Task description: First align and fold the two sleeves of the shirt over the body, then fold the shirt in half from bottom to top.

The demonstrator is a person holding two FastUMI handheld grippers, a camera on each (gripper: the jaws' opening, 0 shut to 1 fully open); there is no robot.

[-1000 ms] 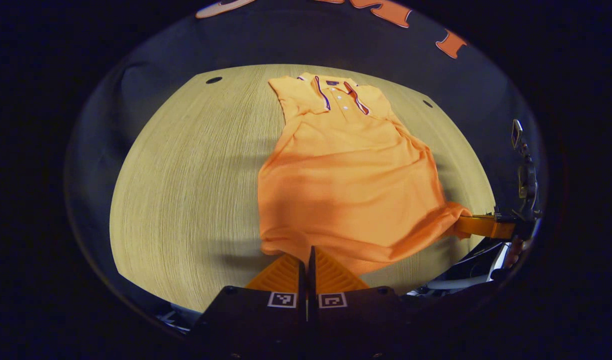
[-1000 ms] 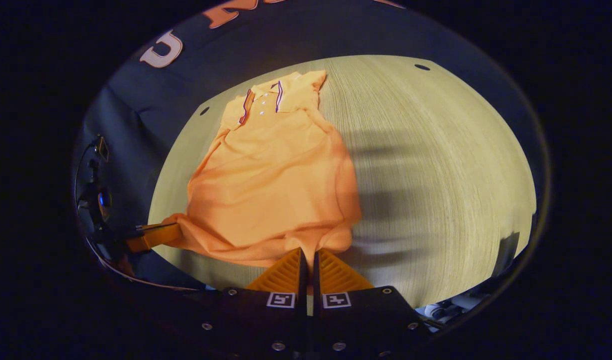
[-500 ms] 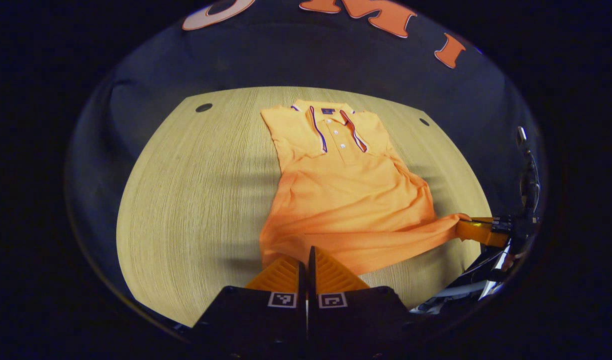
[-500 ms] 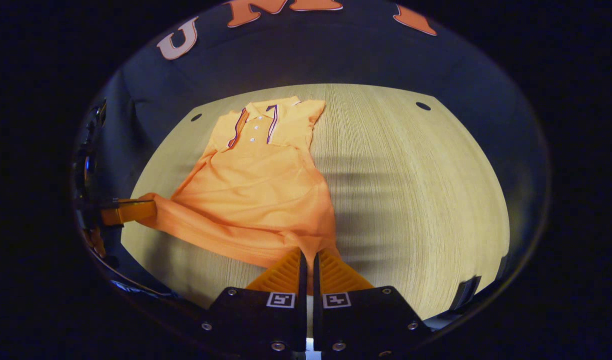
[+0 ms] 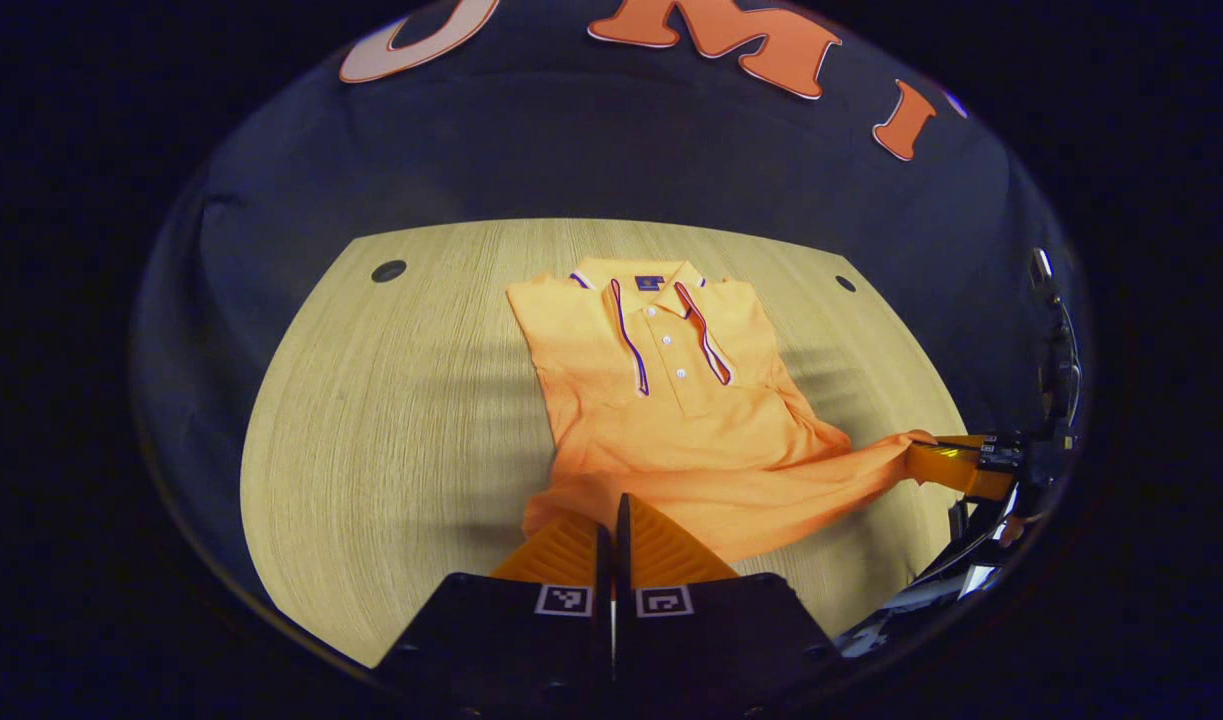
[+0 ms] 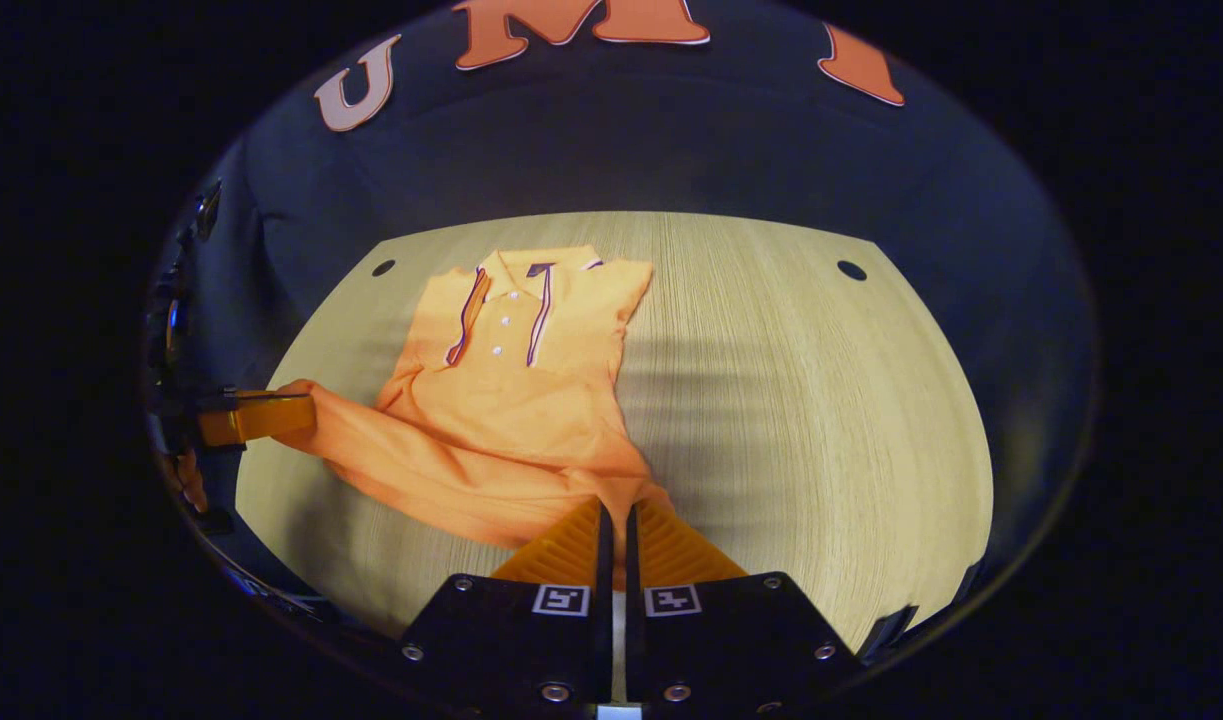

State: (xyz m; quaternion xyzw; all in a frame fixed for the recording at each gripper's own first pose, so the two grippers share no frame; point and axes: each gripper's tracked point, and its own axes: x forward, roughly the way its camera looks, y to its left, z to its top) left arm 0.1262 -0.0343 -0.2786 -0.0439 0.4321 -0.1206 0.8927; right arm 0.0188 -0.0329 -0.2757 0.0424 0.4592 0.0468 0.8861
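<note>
You are carrying out the bottom-to-top fold — both the left tool [image 5: 612, 520] and the right tool [image 6: 615, 525] are pinched closed on the orange polo shirt's [image 5: 671, 420] hem, the collar lying ahead on the surface [image 5: 391, 420]. Next, lay the hem onto the collar evenly.

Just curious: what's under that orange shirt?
The shirt lies on a wooden table. Its hem is lifted by both grippers. Anything beneath the fabric is covered.
</note>
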